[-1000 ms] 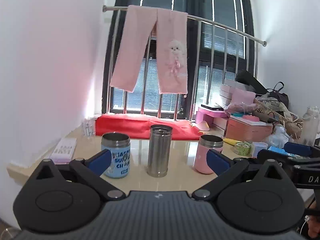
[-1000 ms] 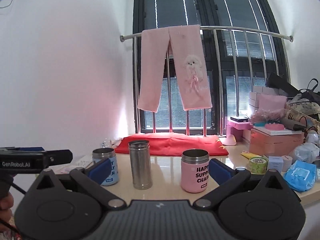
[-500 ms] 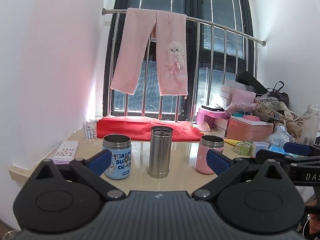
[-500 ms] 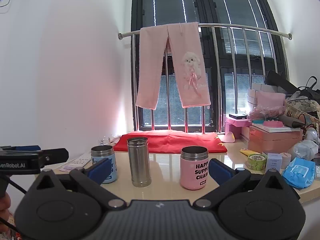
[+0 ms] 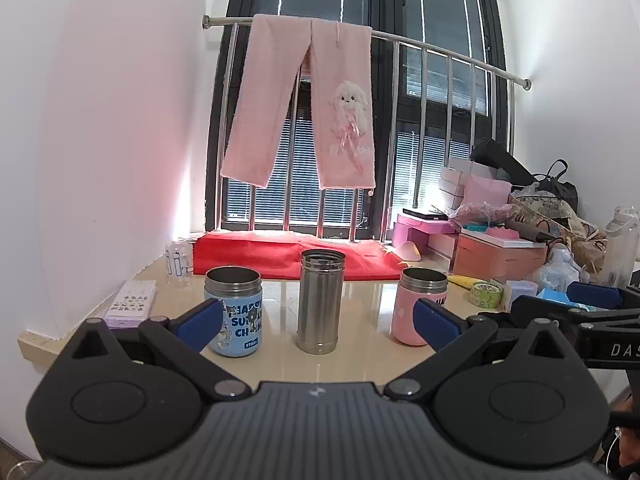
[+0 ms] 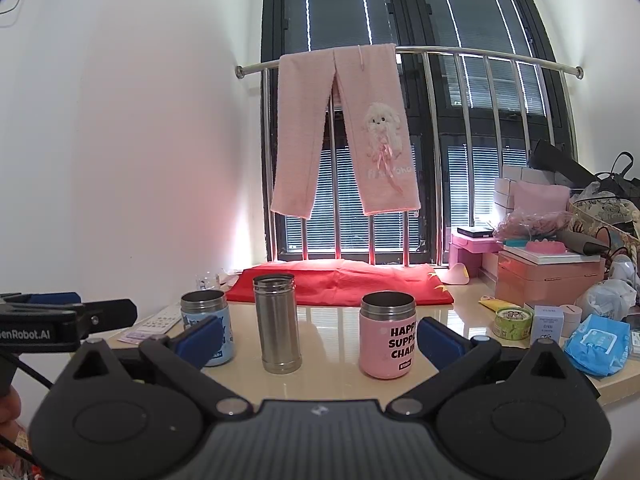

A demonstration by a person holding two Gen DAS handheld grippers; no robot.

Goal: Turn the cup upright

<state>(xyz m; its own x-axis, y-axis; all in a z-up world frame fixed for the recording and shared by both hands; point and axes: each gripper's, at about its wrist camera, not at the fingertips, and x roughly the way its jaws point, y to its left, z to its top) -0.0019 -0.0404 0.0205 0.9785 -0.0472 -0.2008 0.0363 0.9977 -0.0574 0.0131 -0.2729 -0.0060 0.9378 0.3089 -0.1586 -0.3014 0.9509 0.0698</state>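
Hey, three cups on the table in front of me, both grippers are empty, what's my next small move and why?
Probably none on the cups: draw the left gripper and right gripper back from the table. The blue cup, steel cup and pink cup all stand with open rims up, and the pink one's lettering reads right way up, so nothing seems left to flip.

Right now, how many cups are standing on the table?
3, in a row, all upright with open mouths up: the blue cup on the left, the steel cup in the middle, the pink cup on the right. The clutter at right may hide more.
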